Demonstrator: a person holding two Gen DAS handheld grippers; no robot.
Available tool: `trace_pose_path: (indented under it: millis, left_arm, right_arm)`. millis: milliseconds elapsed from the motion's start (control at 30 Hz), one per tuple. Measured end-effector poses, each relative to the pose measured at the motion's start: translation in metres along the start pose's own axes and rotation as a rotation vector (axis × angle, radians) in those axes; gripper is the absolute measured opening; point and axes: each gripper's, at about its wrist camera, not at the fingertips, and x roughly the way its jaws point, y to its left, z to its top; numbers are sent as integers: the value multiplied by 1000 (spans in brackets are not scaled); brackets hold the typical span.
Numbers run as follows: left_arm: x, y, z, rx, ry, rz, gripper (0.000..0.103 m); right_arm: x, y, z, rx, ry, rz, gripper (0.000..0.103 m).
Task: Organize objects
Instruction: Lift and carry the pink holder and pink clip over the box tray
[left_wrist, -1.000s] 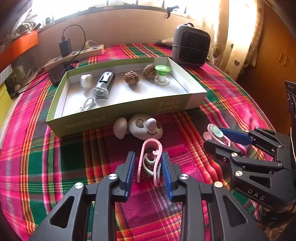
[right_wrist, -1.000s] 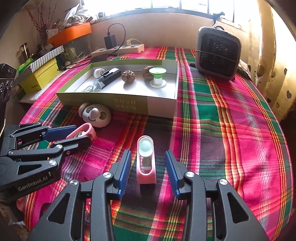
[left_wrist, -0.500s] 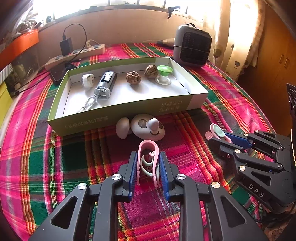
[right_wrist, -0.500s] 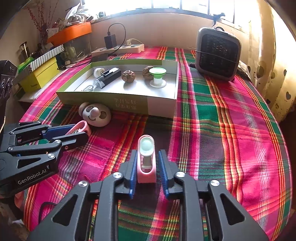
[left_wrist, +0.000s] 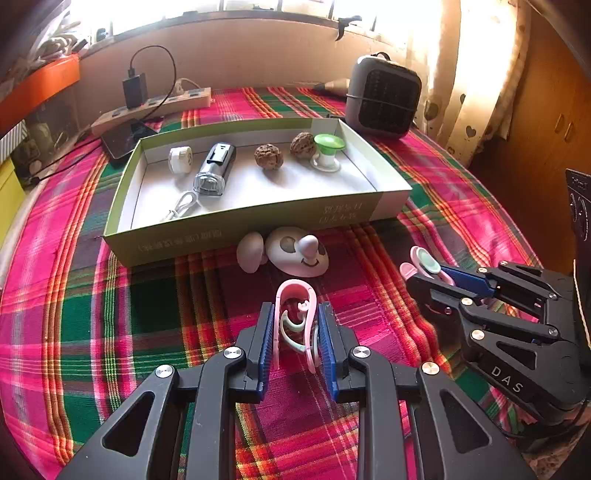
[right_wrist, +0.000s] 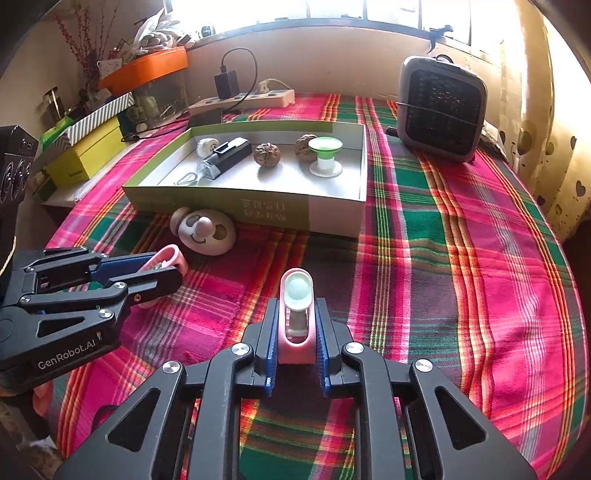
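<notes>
Both grippers (left_wrist: 295, 332) (right_wrist: 295, 332) newly clamped on pink gadgets (left_wrist: 295, 295) (right_wrist: 297, 314)

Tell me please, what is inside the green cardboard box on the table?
Inside the green box lie a white round cap, a black and clear device, a white cable, two walnuts and a green-topped spool. The near wall hides part of the floor.

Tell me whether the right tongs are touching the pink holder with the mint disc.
Touching. The right wrist view shows both blue pads pressed flush against the sides of the pink holder, the right tongs shut on it, no gap visible.
</notes>
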Motion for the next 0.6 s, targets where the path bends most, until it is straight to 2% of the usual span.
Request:
trace_pose_path:
  millis: [367,600]
  left_arm:
    - [-18,4,9,-4,-38,-19,21]
    - [-25,10,20,-5,-64,-6,21]
  right_arm:
    - [-9,6,13,-4,-38,27,18]
    - [-11,11,25,-12,-56,44,18]
